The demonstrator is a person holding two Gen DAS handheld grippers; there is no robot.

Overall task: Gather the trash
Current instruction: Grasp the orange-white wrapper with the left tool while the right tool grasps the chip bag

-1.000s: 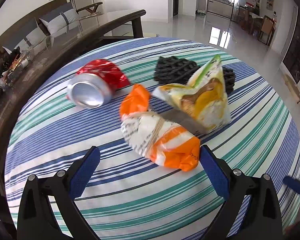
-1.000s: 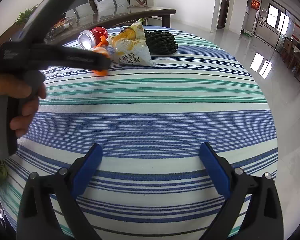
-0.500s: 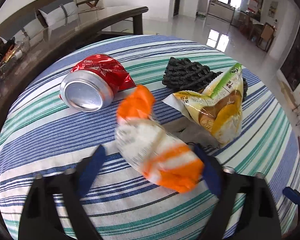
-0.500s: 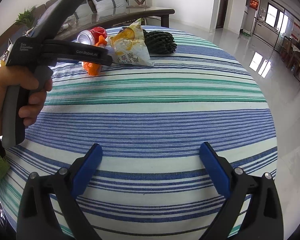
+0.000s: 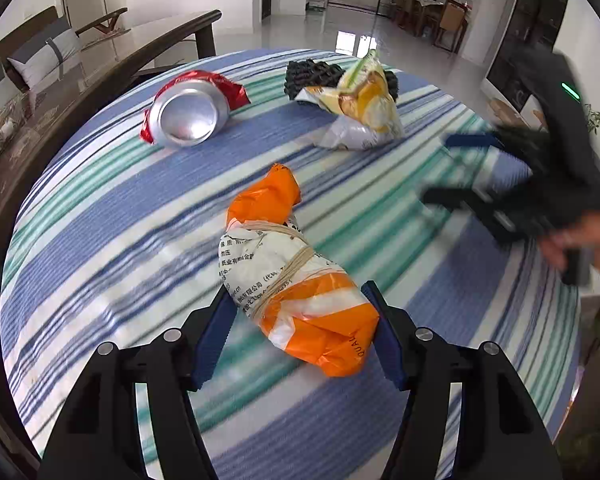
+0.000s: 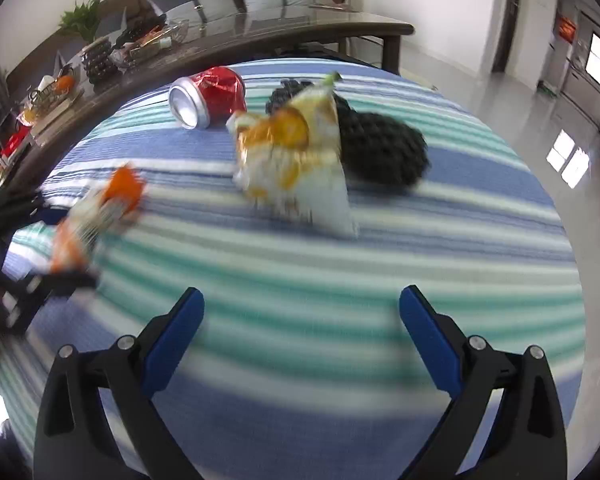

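An orange and white wrapper (image 5: 284, 264) tied with a rubber band sits between the pads of my left gripper (image 5: 298, 300). The jaws are closing and both pads touch the wrapper's sides. It shows blurred at the left of the right wrist view (image 6: 96, 208). My right gripper (image 6: 302, 304) hangs open over the striped cloth with nothing between its fingers, short of the yellow snack bag (image 6: 296, 152). A crushed red can (image 5: 188, 114) lies on its side at the back. Black foam netting (image 5: 308, 74) lies behind the snack bag (image 5: 360, 112).
The round table's striped cloth (image 5: 100, 220) drops off on every side. A long dark table (image 6: 260, 36) with clutter and a sofa stand behind it. A hand (image 5: 592, 240) holds the right gripper (image 5: 444, 168) at the table's right. Shiny floor lies beyond.
My left jaws have closed in around the wrapper, which has come away from the snack bag toward the front. The right gripper has moved across the cloth, nearer the snack bag.
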